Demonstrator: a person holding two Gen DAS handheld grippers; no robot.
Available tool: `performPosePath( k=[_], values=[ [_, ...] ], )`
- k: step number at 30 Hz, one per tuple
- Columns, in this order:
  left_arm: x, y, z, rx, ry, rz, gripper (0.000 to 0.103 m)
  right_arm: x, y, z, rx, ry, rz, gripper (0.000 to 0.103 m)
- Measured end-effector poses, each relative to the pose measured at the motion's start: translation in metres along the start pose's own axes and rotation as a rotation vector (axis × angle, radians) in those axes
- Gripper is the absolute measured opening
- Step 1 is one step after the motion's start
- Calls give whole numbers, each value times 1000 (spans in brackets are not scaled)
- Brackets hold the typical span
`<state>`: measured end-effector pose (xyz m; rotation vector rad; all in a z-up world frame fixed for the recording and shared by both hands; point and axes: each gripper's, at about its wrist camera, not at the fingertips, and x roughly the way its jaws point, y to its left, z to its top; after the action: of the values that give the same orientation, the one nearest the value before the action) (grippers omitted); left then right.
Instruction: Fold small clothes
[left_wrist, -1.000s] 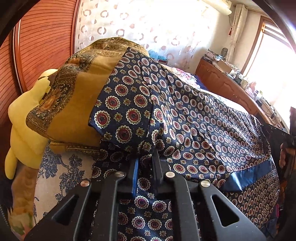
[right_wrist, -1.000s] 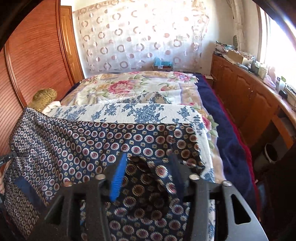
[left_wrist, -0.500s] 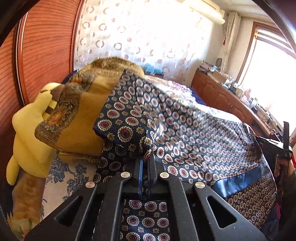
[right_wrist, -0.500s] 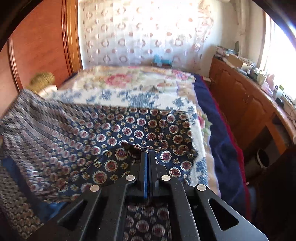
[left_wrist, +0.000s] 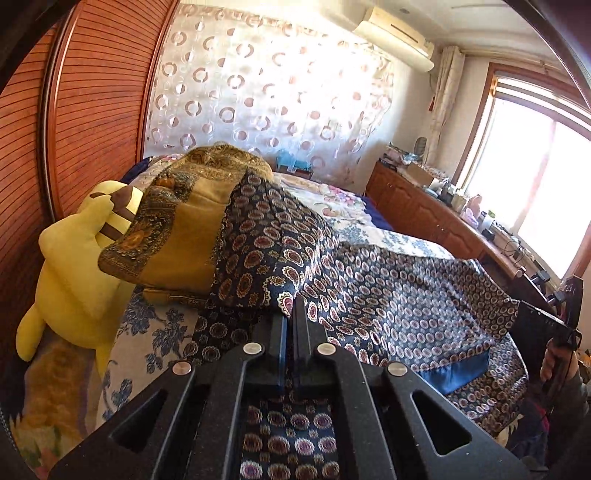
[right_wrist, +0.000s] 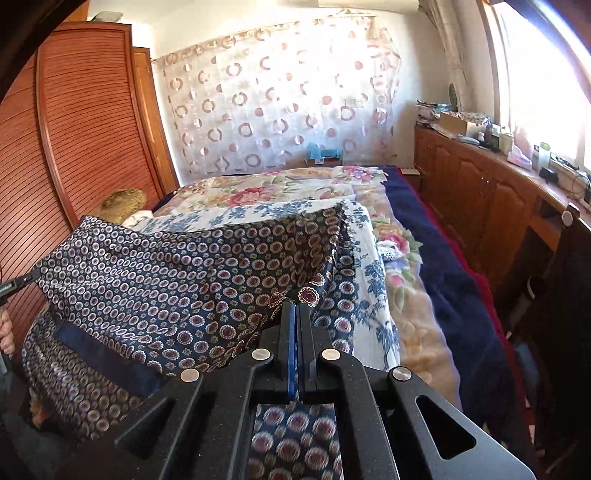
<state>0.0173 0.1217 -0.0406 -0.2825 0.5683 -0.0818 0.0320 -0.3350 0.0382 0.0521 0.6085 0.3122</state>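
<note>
Navy patterned garment (left_wrist: 388, 291) (over the bed (right_wrist: 369, 254)) pinched in left gripper (left_wrist: 290, 314) and right gripper (right_wrist: 297, 314)

A yellow plush toy (left_wrist: 70, 266) leans against the wooden wardrobe (left_wrist: 74, 122).

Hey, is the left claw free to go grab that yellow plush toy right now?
Probably not yet. The left claw is shut on the navy patterned garment, and the gold cushion partly covers the yellow plush toy.

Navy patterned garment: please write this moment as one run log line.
left gripper: shut on navy patterned garment | right gripper: shut on garment | garment: lifted, stretched over bed
</note>
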Motion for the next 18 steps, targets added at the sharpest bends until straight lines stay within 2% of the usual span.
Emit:
performPosePath(
  k=[7,12,18],
  values=[
    [-23,0,-11,7,-8,-12,3,-19,1,-4,-10,3,43,0],
    [-38,7,-28,10,13,34,3,-35,-1,-21,-41,55,19,0],
    [-57,15,-39,10,43,54,3,-50,-12,-23,-40,112,-1,0]
  ],
)
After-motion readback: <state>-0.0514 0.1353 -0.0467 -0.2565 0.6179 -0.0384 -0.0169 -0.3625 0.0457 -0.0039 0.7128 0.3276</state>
